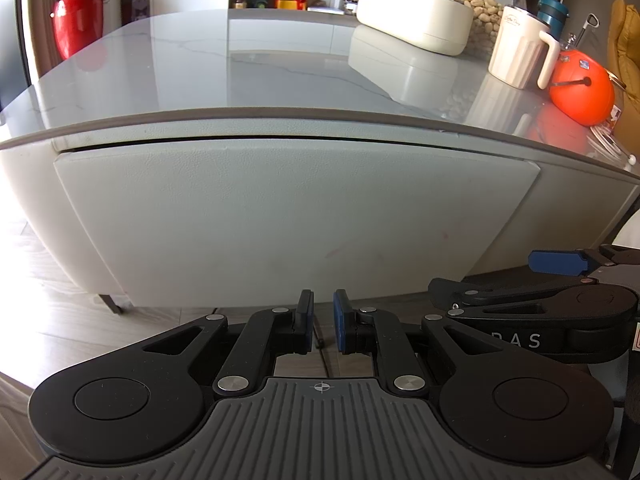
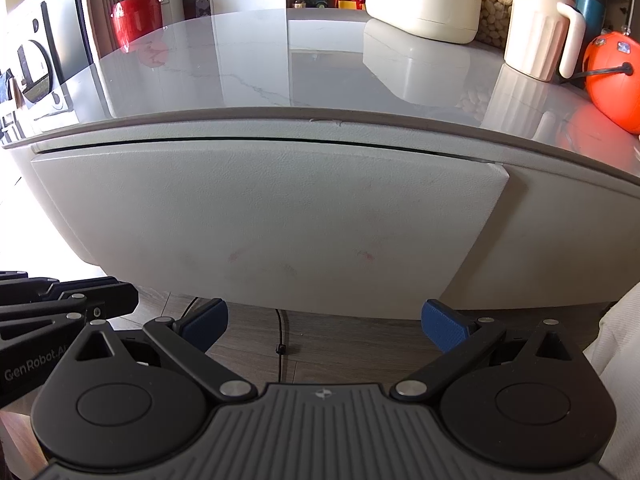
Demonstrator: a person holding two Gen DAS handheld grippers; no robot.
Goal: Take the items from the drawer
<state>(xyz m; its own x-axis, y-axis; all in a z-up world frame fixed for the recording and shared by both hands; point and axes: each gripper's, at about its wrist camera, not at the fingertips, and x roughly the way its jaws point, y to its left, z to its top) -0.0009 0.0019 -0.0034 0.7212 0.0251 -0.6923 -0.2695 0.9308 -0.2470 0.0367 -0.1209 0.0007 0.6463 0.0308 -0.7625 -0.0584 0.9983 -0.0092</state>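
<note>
A pale leather-covered drawer front [image 1: 296,216] fills the side of a low table and sits closed, with a thin dark gap along its top edge; the same drawer front [image 2: 264,216] faces the right wrist camera. Nothing of its contents shows. My left gripper [image 1: 323,320] hangs below and in front of the drawer, its blue pads close together with nothing between them. My right gripper [image 2: 325,322] is held at the same height, its blue pads spread wide and empty. Its side also shows at the right of the left wrist view [image 1: 560,300].
On the glossy grey tabletop [image 1: 240,68] stand a cream box [image 1: 416,20], a jar of peanuts [image 1: 486,12], a cream jug [image 1: 524,52] and an orange round object [image 1: 582,88]. A red bin [image 1: 78,12] stands beyond. A black cable [image 2: 282,344] lies on the wooden floor.
</note>
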